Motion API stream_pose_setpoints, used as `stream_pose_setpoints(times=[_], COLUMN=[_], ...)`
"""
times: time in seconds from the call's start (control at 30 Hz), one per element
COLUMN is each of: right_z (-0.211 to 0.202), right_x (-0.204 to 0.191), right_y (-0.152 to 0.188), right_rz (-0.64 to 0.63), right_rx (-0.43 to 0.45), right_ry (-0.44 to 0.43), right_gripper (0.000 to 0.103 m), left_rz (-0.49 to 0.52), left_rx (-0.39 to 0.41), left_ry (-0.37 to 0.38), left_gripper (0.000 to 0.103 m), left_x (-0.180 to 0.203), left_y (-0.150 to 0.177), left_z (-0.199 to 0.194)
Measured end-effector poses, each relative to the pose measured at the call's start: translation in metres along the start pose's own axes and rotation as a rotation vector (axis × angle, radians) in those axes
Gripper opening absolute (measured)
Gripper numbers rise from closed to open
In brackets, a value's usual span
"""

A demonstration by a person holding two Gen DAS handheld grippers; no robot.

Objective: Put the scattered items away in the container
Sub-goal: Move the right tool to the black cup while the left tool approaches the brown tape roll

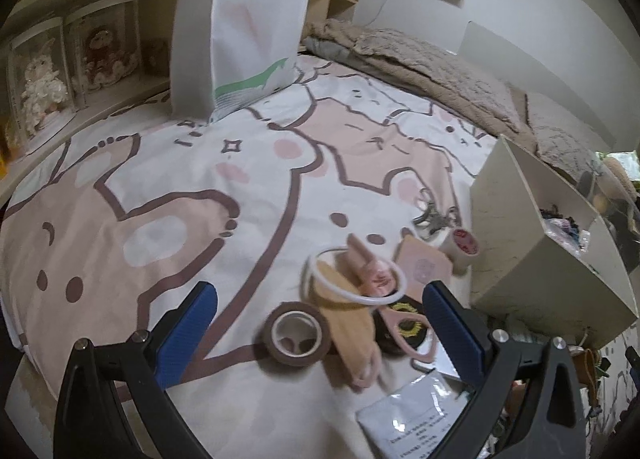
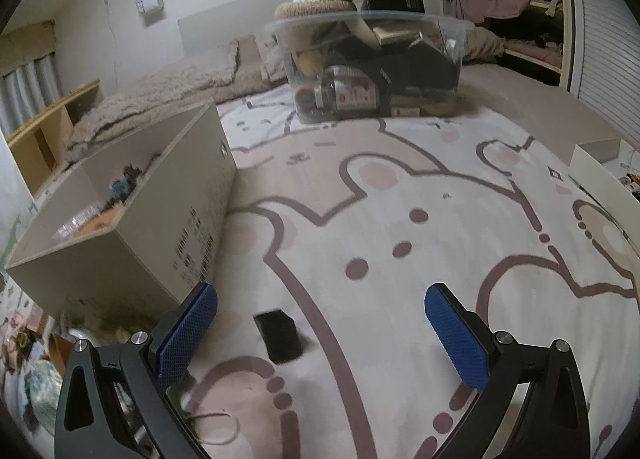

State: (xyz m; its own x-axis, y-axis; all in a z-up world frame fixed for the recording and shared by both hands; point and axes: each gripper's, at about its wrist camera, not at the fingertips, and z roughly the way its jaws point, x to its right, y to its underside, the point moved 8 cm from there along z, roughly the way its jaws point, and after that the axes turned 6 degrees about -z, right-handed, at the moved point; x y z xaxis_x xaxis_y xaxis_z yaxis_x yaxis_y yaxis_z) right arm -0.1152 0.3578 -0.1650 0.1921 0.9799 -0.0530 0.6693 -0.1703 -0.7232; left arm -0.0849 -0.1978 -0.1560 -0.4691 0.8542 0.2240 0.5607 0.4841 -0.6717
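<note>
On the bed point(image 1: 192, 163), w/ its cartoon-bear cover, I've got both rigs low over the mess. Biggest thing is the beige box point(image 1: 532, 243), open-topped, already holding a few bits; I take that as the container. It sits to the right of the left claw point(image 1: 320, 331) and to the left of the right claw point(image 2: 320, 335), so it's between my two hands.

Left claw: released, jaws spread wide, nothing between the pads. Just ahead of it lies the pile: a tan pouch point(image 1: 352, 323) w/ its long axis running away from me, a white ring point(image 1: 356, 275) on top, pink-handled scissors point(image 1: 404, 331) to the right, a brown tape roll point(image 1: 298, 333) lying flat, hole up, closest to centre of the jaws. Further on, a pink card point(image 1: 424, 265), a small white roll point(image 1: 462, 249) and keys point(image 1: 434, 215) hard by the box wall.

Right claw: also released, empty. Only a small black block point(image 2: 282, 335) lies before it, a bit left of centre, long axis roughly fore-aft.

Judgement: left hand is nearer the bulk of the clutter, brown tape the easy first pick; then it must swing right to the box.

Right view alone shows the clear tub point(image 2: 372, 67) of stuff at the far end and the box's printed side; left view alone shows the pile, plus a white bag point(image 1: 248, 19) standing beyond.
</note>
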Motion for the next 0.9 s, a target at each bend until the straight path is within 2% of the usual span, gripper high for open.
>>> stream_pose_setpoints(times=[0.27, 0.43, 0.67, 0.9], right_z=[0.020, 0.032, 0.045, 0.048], right_x=[-0.004, -0.013, -0.023, -0.023], right_y=[0.021, 0.033, 0.042, 0.043], right_rz=[-0.063, -0.128, -0.192, -0.185], right_rx=[-0.113, -0.165, -0.214, -0.223], right_ry=[0.025, 0.040, 0.043, 0.027], right_gripper=[0.103, 0.103, 0.103, 0.103], left_rz=[-0.021, 0.011, 0.064, 0.133], left_rx=[-0.016, 0.002, 0.007, 0.000], left_ry=[-0.040, -0.080, -0.039, -0.036], left_gripper=[0.103, 0.103, 0.103, 0.103], left_x=[-0.015, -0.022, -0.021, -0.032], left_y=[0.001, -0.001, -0.013, -0.013], left_z=[0.008, 0.008, 0.001, 0.004])
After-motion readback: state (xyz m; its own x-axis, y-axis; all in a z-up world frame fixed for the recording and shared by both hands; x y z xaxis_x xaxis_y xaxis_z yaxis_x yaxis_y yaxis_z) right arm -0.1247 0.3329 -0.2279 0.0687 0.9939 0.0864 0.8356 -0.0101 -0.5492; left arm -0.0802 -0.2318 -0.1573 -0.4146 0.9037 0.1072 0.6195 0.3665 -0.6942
